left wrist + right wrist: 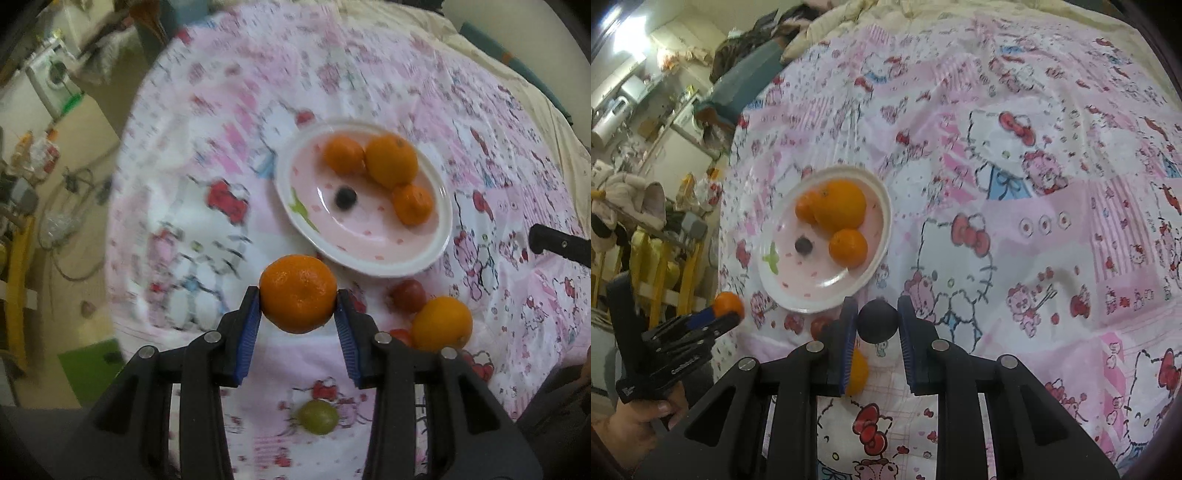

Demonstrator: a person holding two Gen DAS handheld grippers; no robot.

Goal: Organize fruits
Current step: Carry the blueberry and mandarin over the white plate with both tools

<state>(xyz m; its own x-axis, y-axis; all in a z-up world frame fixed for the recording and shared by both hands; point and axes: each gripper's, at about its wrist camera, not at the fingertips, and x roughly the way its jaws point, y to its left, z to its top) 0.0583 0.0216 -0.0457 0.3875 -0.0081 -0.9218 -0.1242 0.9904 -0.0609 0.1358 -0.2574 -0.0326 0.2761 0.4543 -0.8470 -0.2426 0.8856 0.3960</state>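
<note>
Five oranges in all — three on the one plate (pink-centred) — plus two dark berries, two red fruits, one green grape.

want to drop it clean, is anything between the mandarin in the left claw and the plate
Nothing visible does. The left claw holds the mandarin just short of the plate; only cloth lies between. The plate's near half is bare, with oranges and a blueberry further in.
</note>
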